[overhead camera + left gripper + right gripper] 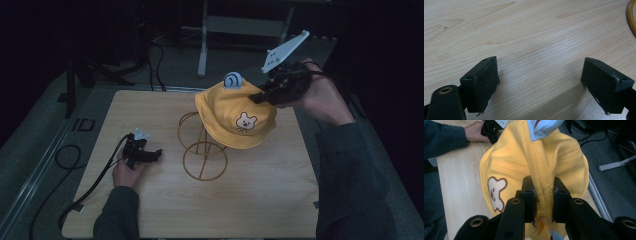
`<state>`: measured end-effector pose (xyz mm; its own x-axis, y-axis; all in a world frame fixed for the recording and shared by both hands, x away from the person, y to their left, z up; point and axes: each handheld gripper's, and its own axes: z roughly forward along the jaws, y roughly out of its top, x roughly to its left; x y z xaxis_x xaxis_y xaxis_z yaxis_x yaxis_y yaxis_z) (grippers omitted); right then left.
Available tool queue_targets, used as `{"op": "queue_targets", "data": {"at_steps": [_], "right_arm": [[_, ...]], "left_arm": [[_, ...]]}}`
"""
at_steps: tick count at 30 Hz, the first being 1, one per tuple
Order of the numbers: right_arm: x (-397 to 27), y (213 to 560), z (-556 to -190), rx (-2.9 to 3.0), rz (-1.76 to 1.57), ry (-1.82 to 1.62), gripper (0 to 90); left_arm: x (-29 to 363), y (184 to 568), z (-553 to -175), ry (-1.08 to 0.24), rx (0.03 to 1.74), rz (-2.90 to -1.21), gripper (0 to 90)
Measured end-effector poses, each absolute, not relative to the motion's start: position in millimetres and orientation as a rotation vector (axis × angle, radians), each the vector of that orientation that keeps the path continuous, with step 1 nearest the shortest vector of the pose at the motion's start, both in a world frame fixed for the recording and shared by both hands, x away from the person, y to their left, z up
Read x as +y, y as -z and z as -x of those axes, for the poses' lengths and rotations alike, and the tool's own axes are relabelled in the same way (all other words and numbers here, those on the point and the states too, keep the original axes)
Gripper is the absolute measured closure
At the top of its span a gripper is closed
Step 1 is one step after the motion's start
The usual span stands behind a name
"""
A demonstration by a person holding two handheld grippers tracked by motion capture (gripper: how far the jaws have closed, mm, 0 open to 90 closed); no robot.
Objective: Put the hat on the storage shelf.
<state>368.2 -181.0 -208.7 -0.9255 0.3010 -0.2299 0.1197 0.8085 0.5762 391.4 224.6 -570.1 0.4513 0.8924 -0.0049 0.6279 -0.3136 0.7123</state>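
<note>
My right gripper (543, 197) pinches a fold of the yellow cloth hat with a bear patch (235, 117), jaws clamped tight on the stitched seam. I hold the hat up over the far right part of the pale wooden worktop (150, 210), where it drapes against the top of the golden wire stand (202, 152). My left gripper (540, 82) rests low on the worktop near its left edge, jaws spread wide with bare wood between them.
</note>
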Motion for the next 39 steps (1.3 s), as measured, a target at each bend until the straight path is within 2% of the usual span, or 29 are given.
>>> {"op": "queue_targets", "data": {"at_steps": [39], "right_arm": [[-96.5, 221.5, -382.3, 2.804, -0.214, -0.661, 75.6]], "left_arm": [[224.6, 570.0, -391.3, -0.522, 1.266, -2.056, 14.3]]}}
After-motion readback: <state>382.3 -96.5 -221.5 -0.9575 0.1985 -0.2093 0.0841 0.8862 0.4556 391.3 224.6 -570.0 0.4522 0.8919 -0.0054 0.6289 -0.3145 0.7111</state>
